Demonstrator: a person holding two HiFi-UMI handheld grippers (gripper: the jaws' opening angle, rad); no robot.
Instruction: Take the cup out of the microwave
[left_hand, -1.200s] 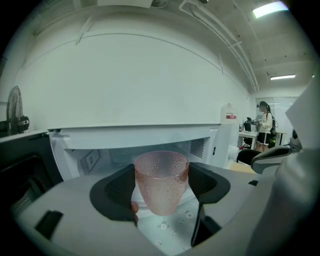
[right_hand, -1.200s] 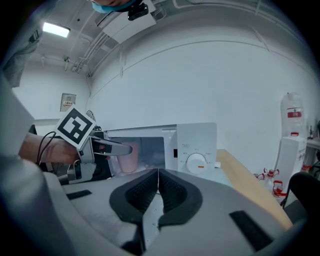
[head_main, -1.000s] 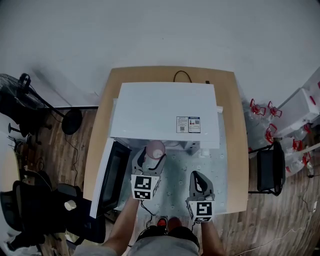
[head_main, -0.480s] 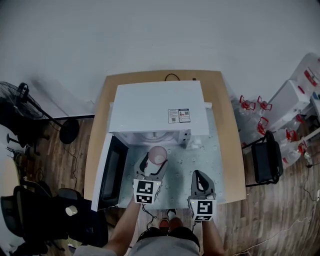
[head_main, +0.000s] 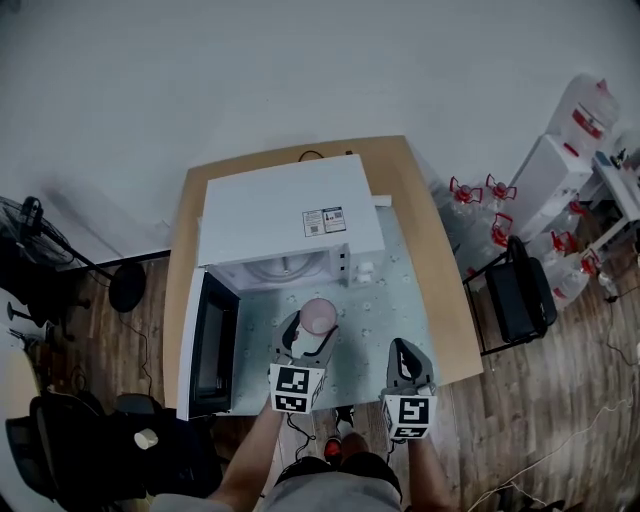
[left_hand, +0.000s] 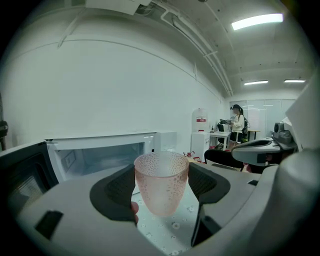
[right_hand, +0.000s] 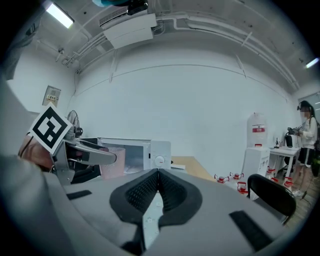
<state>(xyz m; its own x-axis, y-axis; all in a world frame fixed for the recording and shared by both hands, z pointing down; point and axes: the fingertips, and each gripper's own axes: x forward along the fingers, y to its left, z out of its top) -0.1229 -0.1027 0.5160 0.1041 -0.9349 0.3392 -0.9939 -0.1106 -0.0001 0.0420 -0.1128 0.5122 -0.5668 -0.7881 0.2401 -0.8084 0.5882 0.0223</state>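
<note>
My left gripper (head_main: 312, 331) is shut on a pink dimpled cup (head_main: 318, 315), held upright just in front of the white microwave (head_main: 290, 210). In the left gripper view the cup (left_hand: 161, 189) sits between the dark pads (left_hand: 114, 191), above the patterned mat, with the lit microwave cavity (left_hand: 102, 158) behind it. The microwave door (head_main: 205, 340) hangs open to the left. My right gripper (head_main: 405, 362) is shut with nothing in it, hovering to the right near the table's front edge. In the right gripper view its jaws (right_hand: 157, 187) meet, and the cup (right_hand: 113, 162) shows at left.
A patterned mat (head_main: 385, 310) covers the wooden table (head_main: 430, 270) in front of the microwave. A black chair (head_main: 518, 300) and several water jugs (head_main: 485, 215) stand to the right. A fan (head_main: 35, 250) and dark clutter are at left. A person (left_hand: 236, 125) stands far off.
My left gripper has drawn the cup back out of the microwave opening toward me. The head view has shifted, so the table sits more to the left. The right gripper stayed shut.
</note>
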